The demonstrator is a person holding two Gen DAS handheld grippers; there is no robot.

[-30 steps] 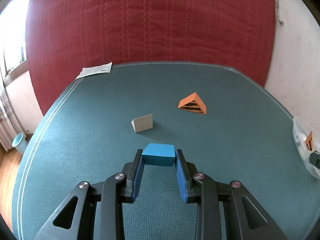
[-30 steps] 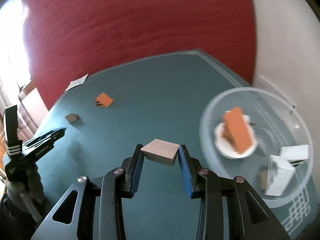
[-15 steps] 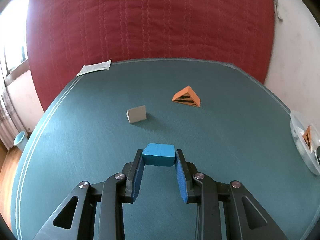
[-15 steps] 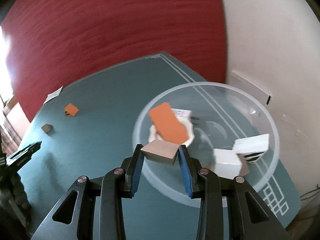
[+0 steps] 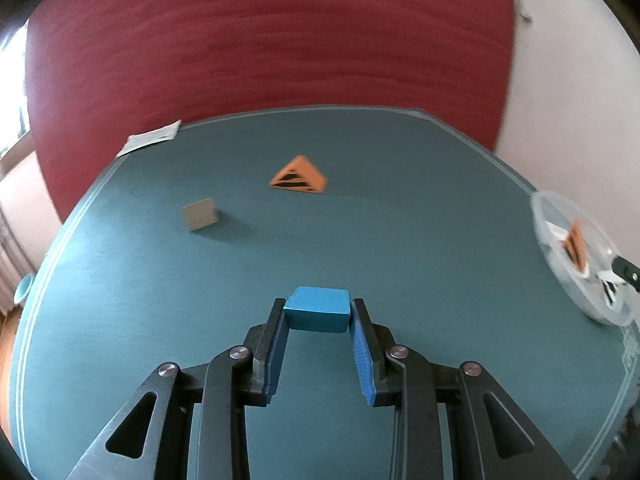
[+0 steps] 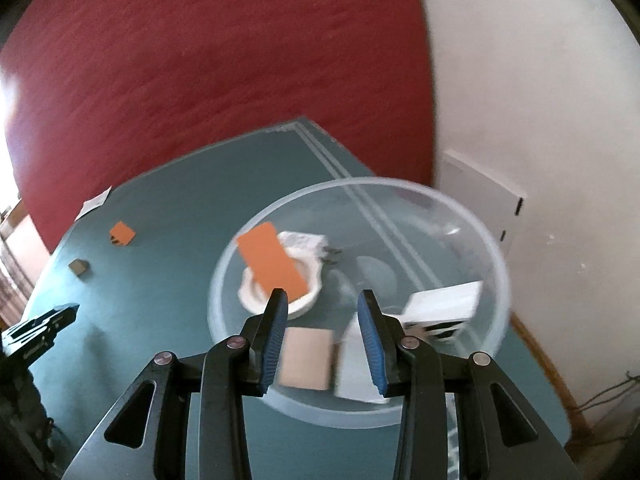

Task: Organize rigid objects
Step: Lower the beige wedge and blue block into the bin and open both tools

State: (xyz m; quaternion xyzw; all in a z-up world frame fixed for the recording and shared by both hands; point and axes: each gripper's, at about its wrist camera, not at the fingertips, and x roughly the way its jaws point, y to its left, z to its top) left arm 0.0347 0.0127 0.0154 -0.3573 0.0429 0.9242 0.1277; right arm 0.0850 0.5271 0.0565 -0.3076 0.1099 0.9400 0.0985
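My left gripper [image 5: 318, 310] is shut on a blue block [image 5: 317, 309], held above the teal table [image 5: 400, 260]. An orange striped wedge [image 5: 298, 176] and a tan block [image 5: 199, 214] lie on the table beyond it. My right gripper [image 6: 323, 300] is open and empty above the clear bowl [image 6: 496, 264]. A tan wooden block [image 6: 307, 358] lies in the bowl just below its jaws, beside an orange block [image 6: 274, 266], a white ring [image 6: 312, 278] and white blocks [image 6: 444, 306]. The bowl also shows at the right of the left wrist view [image 5: 548, 216].
A white paper [image 5: 150, 140] lies at the table's far left edge. A red quilted backdrop [image 5: 260, 40] rises behind the table and a white wall [image 6: 540, 120] stands on the right. The left gripper shows in the right wrist view [image 6: 40, 330].
My right gripper moved over the bowl, opened and let the tan wooden block fall into it. My left gripper kept hold of the blue block and swung right toward the bowl.
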